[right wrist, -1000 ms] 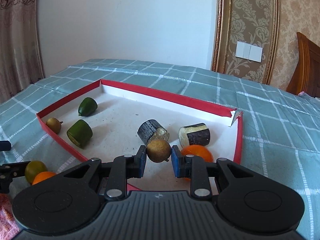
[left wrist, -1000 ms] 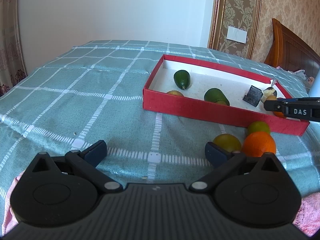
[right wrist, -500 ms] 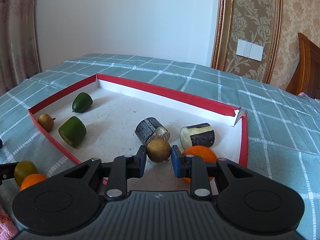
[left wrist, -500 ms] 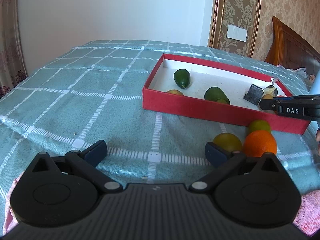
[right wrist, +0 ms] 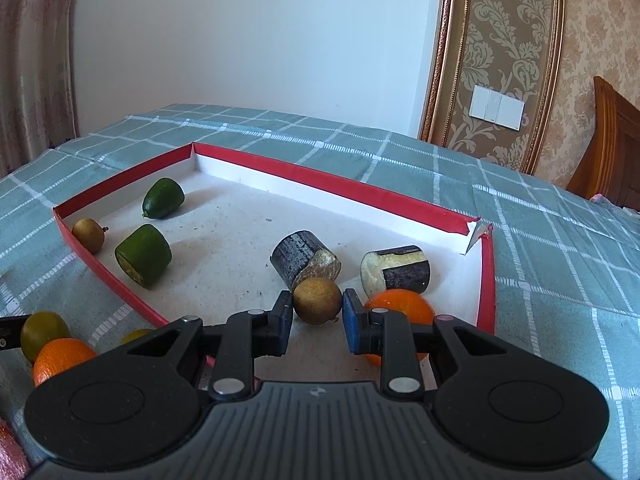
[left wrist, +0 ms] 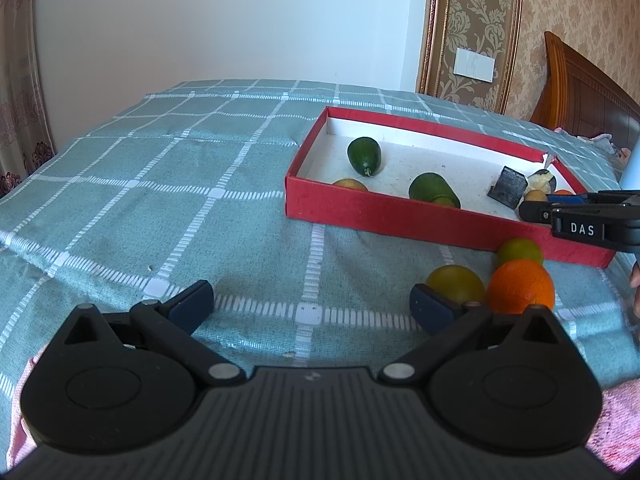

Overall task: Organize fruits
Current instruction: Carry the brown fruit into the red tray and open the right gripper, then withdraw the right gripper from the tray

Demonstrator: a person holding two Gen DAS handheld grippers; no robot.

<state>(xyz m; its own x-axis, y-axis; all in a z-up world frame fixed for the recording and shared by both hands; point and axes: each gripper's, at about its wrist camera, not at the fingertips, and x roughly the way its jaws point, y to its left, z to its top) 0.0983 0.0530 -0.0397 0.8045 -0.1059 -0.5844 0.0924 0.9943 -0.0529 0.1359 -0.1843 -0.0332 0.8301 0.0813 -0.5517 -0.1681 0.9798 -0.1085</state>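
Checked cloth [right wrist: 540, 240] bears red box [right wrist: 328, 184]; right claw [right wrist: 316, 316] grips brown fruit [right wrist: 318, 300].

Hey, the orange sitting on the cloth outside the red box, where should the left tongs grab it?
Grip the orange across its widest middle, coming from above. It is round, and a yellow-green fruit crowds one side with another behind, so a low sideways approach would likely bump them. The left tongs stand open nearby.

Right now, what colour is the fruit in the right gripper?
Brownish tan small round fruit; right wrist view shows it best.
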